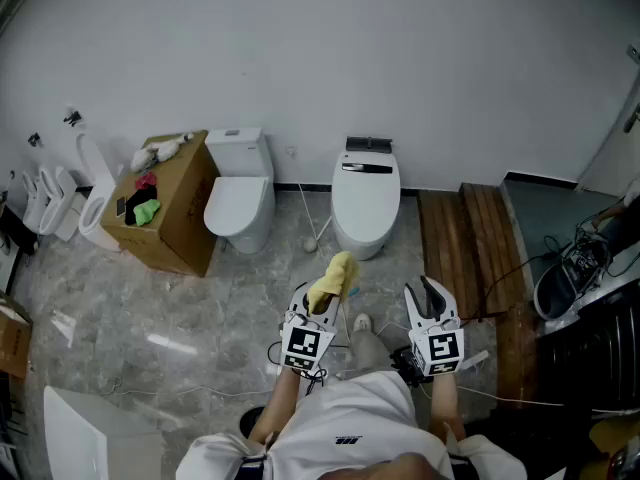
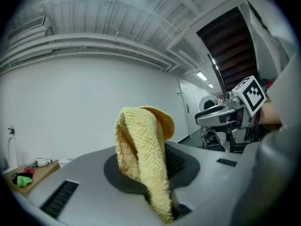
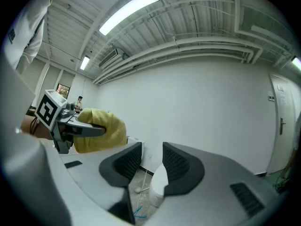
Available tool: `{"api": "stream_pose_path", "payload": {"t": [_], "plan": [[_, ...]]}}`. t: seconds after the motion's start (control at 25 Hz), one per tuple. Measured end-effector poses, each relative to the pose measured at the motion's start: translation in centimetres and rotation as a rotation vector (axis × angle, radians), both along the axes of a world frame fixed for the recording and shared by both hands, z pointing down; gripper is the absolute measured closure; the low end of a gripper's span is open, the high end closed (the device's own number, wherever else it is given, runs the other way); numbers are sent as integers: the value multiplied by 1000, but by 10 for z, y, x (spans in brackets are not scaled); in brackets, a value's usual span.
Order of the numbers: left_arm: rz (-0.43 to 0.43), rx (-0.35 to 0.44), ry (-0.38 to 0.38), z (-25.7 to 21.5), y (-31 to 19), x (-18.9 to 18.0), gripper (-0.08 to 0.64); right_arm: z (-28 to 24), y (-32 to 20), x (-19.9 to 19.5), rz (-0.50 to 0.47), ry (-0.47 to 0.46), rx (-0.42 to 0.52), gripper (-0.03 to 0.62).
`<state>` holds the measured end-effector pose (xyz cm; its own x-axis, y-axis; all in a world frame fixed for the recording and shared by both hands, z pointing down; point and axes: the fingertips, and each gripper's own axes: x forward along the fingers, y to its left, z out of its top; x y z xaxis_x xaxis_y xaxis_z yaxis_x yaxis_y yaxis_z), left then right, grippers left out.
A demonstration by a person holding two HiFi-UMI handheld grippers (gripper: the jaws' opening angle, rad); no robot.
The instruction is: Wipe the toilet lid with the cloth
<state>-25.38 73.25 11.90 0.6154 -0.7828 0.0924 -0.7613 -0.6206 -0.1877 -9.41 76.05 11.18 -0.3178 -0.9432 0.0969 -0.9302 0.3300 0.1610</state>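
Two white toilets stand against the far wall. One has its lid down and a tank behind point(image 1: 238, 200); the other is a rounded one with a closed lid point(image 1: 365, 190). My left gripper point(image 1: 322, 306) is shut on a yellow cloth point(image 1: 334, 276), held above the floor in front of the rounded toilet. In the left gripper view the cloth point(image 2: 141, 149) is folded over and pinched between the jaws. My right gripper point(image 1: 426, 294) hangs beside it, open and empty. Through its open jaws in the right gripper view shows the rounded toilet point(image 3: 159, 185), with the cloth point(image 3: 99, 131) at left.
An open cardboard box point(image 1: 172, 208) with small items stands left of the toilets. Wooden boards point(image 1: 470, 240) lie at right, with cables and dark gear point(image 1: 565, 273) beyond. White fixtures point(image 1: 58, 200) lean at far left. A small white object point(image 1: 310, 243) lies on the marbled floor.
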Motion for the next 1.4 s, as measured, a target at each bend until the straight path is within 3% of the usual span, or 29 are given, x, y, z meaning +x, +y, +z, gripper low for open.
{"api": "stream_pose_path", "payload": {"t": [0.44, 1.0, 1.4], "plan": [[0, -16, -14, 14, -63, 16, 480, 19, -66, 11, 8, -29, -26, 439], [7, -87, -9, 51, -237, 49, 480, 54, -244, 43, 7, -21, -92, 439], [-10, -141, -27, 53, -332, 79, 480, 59, -350, 69, -31, -33, -149, 439]]}}
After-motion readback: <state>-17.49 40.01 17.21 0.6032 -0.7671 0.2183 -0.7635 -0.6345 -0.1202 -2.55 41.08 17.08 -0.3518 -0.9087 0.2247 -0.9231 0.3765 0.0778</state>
